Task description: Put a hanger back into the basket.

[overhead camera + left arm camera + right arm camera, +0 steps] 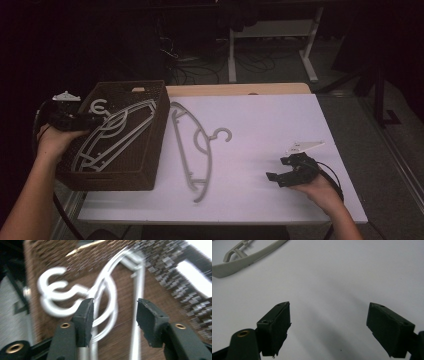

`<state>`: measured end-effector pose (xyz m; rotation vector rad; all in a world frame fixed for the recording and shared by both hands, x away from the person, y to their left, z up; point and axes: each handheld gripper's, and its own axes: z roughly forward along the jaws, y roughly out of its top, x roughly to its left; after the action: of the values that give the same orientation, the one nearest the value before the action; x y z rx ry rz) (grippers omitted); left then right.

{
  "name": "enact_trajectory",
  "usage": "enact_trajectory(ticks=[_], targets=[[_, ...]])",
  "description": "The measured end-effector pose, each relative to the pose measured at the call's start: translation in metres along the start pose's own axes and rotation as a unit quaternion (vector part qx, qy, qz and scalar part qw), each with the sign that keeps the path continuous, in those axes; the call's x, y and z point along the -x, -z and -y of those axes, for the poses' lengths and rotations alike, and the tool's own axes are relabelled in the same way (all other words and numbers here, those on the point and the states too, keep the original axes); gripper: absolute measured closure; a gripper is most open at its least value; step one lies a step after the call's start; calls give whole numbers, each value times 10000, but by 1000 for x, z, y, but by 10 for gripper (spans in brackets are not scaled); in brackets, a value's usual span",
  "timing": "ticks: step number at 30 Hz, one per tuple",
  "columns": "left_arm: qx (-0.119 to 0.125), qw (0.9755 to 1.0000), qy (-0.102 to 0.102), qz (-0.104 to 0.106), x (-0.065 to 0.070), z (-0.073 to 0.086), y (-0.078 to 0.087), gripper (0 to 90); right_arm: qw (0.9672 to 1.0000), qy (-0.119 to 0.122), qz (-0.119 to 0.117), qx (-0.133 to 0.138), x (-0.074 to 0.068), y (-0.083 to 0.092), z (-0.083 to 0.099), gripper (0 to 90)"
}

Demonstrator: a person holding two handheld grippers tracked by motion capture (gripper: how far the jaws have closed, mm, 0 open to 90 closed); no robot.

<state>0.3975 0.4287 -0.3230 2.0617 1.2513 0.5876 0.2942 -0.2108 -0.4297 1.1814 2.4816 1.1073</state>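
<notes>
A dark brown woven basket [150,170] stands at the table's left and holds two or more grey plastic hangers [112,135], laid flat on one another. My left gripper [95,120] hovers over the basket's left rim by the hangers' hooks [53,296]. Its jaws are apart over the hanger necks and no pad presses on them [115,312]. Another grey hanger [192,145] lies on the white table, just right of the basket. My right gripper [275,175] rests low at the table's front right, open with nothing between its jaws [329,322]; one end of that hanger [244,258] lies far ahead of it.
The white table top [280,115] ends in a wooden strip at the back. Behind it stand white desk legs [232,55] and cables on a dark floor. The basket overhangs the table's left edge slightly.
</notes>
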Motion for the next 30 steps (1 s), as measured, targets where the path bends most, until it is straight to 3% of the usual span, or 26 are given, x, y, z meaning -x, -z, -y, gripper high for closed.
enact_trajectory(ticks=[1,3,4,5,6,8,9,10,13,14,15,16,17,19,22,24,25,27,28,29,30], targets=[[0,10000,0,0,0,0,0,462,10000,-3,3,-3,0,0,0,186],[119,9997,-37,219,12,-6,1,438,10000,-4,10,-9,0,0,-1,186],[216,9987,-115,453,26,-12,1,428,10000,-1,12,4,-1,1,-1,186],[216,9987,-115,453,26,-12,1,419,10000,-1,12,4,-1,1,-1,186],[359,9969,-172,684,41,-18,1,404,10000,-1,7,28,-1,1,-3,186],[500,9941,-222,931,57,-23,1,394,10000,23,-9,29,-2,1,-5,186],[553,9928,-263,1030,66,-25,1,394,10000,40,-16,28,-3,1,-6,186],[553,9928,-263,1030,66,-25,1,394,10000,65,-21,39,-3,0,-8,187],[678,9879,-409,1337,98,-32,-1,430,10000,77,-26,35,-4,-1,-10,188],[710,9844,-541,1519,116,-34,-2,514,9999,102,-43,51,-5,-3,-11,188],[710,9844,-541,1519,116,-34,-2,555,9999,95,-54,33,-6,-4,-11,188],[738,9805,-650,1701,137,-35,-3,611,9999,111,-67,13,-7,-5,-11,188],[738,9805,-650,1701,137,-35,-3,645,9999,124,-77,9,-8,-6,-10,188],[700,9757,-831,1903,161,-36,-8,687,9999,143,-90,-6,-9,-6,-10,188],[528,9713,-1064,2063,190,-36,-20,822,9999,125,-95,-8,-9,-6,-8,188],[414,9687,-1161,2155,207,-35,-30,852,9999,115,-92,3,-8,-6,-7,188],[308,9669,-1223,2219,221,-34,-39,899,9999,126,-89,17,-7,-6,-7,188],[282,9665,-1235,2231,226,-33,-43,900,9999,128,-84,23,-6,-6,-7,188],[181,9647,-1286,2290,239,-30,-53,900,9999,113,-89,24,-6,-6,-7,188],[181,9647,-1286,2290,239,-30,-53,900,9999,113,-89,24,-6,-6,-7,188],[89,9642,-1321,2296,251,-27,-62,900,9999,114,-92,18,-6,-6,-6,188]])
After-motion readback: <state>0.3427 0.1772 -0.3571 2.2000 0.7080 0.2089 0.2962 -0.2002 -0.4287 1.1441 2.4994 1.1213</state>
